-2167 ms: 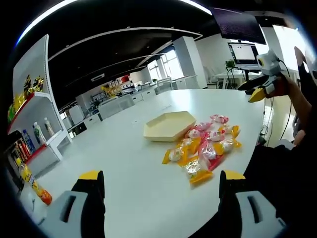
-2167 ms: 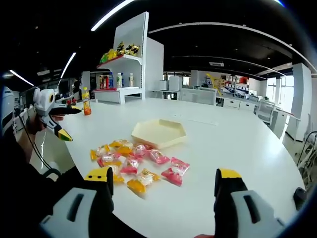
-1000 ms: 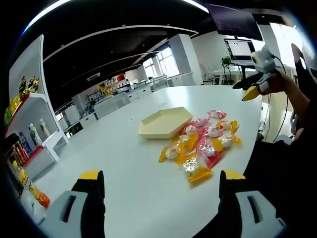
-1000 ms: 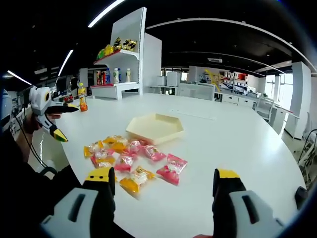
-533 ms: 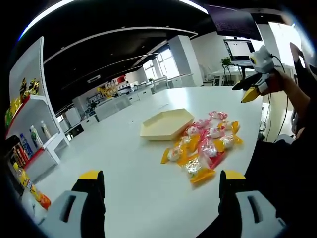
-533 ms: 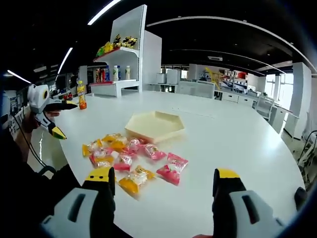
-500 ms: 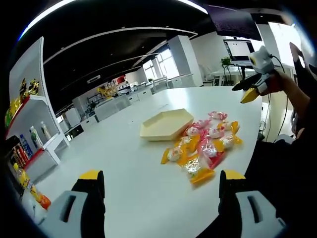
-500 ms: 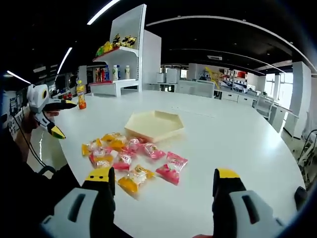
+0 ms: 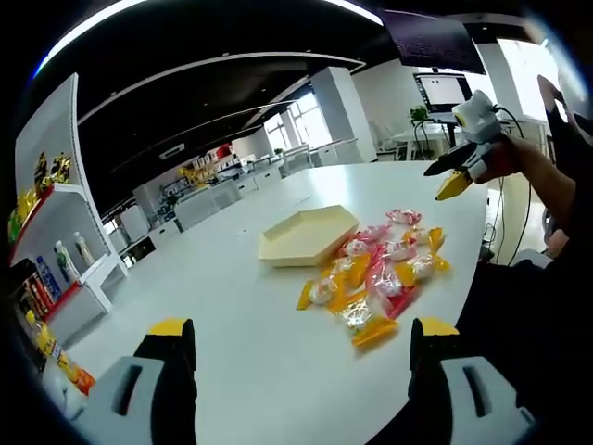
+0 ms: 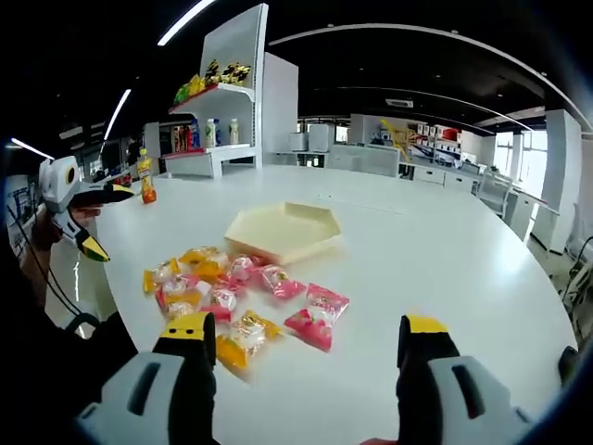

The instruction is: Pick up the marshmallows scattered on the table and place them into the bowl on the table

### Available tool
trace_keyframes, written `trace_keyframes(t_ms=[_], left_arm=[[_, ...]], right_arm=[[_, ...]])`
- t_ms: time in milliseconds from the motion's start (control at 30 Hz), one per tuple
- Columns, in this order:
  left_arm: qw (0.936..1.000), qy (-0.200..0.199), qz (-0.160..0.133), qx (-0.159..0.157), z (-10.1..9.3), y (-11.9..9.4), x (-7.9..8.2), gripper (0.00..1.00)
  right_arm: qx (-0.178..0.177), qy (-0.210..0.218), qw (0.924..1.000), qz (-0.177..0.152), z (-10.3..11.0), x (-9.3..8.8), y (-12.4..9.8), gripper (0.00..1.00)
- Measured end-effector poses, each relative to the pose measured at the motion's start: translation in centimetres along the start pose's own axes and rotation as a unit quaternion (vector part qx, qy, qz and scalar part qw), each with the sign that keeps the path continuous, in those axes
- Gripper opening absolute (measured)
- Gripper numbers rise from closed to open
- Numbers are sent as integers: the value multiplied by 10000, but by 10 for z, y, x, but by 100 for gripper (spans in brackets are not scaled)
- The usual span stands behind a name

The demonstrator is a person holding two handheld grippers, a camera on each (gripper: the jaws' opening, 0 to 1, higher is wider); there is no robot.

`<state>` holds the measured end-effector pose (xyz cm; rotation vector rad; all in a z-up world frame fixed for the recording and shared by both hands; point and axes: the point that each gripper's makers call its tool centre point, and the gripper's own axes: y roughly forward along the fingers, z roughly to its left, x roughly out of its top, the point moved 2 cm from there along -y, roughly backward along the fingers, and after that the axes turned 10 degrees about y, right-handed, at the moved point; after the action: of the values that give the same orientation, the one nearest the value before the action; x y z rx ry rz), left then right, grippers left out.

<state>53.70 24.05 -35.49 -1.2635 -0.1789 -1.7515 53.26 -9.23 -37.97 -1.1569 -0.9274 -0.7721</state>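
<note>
Right gripper view: pink and yellow wrapped marshmallows (image 10: 227,297) lie just beside the cream hexagonal bowl (image 10: 282,229) on the white table (image 10: 445,250). Both the left gripper (image 9: 296,366) and right gripper (image 10: 303,366) hover with jaws spread, empty.

Pale cream hexagonal bowl (image 9: 306,235) on a glossy white round table (image 9: 232,315). Wrapped marshmallows (image 9: 375,283): clear film with pink or orange-yellow ends over white centres. Left gripper (image 9: 304,338) and right gripper (image 10: 306,336): grey bodies, black jaws tipped yellow. White shelf unit (image 10: 227,102) carries yellow packets and an orange-filled bottle (image 10: 146,181).

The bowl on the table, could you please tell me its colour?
Pale cream-yellow bowl, clearest in the right gripper view.
</note>
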Motion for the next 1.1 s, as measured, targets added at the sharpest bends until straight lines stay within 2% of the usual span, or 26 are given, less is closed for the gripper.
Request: trace_keyframes(t_ms=[133, 333, 567, 667, 967, 1100], left_arm=[[9996, -163, -171, -166, -4, -1, 7, 95], [10000, -32, 11, -77, -1, 2, -2, 95], [9999, -59, 30, -116, -2, 3, -4, 95], [9999, -59, 14, -119, -2, 2, -4, 95], [9998, -110, 101, -110, 1, 7, -11, 95], [9997, -168, 139, -73, 5, 10, -14, 94]], right_arm=[[26, -32, 10000, 7, 3, 0, 8, 75], [50, -44, 10000, 58, 4, -3, 23, 74], [69, -123, 9998, 158, 8, -7, 38, 72], [126, -10, 9998, 152, 9, -6, 44, 71], [128, 121, 9996, 221, 5, -14, 62, 63], [-24, 96, 9996, 261, -2, -19, 68, 60]])
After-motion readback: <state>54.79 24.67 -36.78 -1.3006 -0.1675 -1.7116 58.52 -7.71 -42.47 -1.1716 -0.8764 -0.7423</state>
